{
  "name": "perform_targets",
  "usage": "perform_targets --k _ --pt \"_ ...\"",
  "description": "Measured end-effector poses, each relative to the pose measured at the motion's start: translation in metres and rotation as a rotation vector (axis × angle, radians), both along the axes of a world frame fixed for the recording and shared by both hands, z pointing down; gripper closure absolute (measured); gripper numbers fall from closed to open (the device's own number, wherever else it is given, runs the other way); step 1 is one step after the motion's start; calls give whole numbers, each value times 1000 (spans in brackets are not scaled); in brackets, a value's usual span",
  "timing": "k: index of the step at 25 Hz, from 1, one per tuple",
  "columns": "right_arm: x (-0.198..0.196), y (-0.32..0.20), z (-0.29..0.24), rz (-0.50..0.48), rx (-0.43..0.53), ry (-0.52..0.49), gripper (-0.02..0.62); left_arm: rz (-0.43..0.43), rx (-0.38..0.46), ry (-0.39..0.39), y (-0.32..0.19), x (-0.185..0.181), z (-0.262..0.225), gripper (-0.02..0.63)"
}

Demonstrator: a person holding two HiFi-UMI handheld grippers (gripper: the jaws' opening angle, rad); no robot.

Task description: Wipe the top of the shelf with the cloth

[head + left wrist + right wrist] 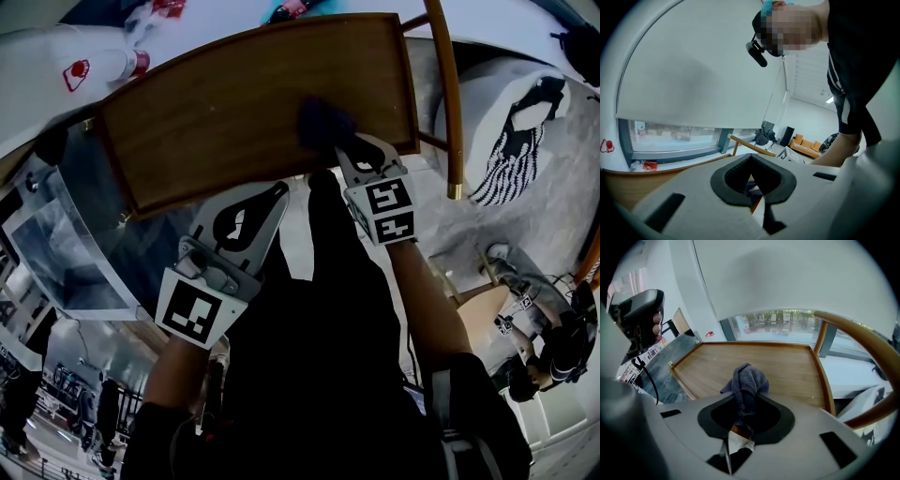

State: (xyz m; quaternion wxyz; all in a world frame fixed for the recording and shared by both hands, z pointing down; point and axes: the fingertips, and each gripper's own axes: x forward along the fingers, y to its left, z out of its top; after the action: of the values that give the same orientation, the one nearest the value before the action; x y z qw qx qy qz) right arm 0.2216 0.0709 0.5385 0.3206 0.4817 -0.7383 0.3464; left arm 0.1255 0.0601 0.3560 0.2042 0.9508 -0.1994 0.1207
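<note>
right gripper view | right claw (744, 422) closed on cloth (749, 384) | bunch sticks past tips, over shelf top (787, 366)

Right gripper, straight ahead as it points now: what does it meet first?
The shelf top, I think: the right gripper points low across it, and the cloth shut in its jaws would touch the wood first. Depth is unclear.
</note>
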Motion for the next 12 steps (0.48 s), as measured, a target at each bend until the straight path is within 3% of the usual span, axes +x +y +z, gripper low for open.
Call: perform_targets --k 12 --pt "46 8 -2 77 1 26 512 47 2 0 7 34 -2 588"
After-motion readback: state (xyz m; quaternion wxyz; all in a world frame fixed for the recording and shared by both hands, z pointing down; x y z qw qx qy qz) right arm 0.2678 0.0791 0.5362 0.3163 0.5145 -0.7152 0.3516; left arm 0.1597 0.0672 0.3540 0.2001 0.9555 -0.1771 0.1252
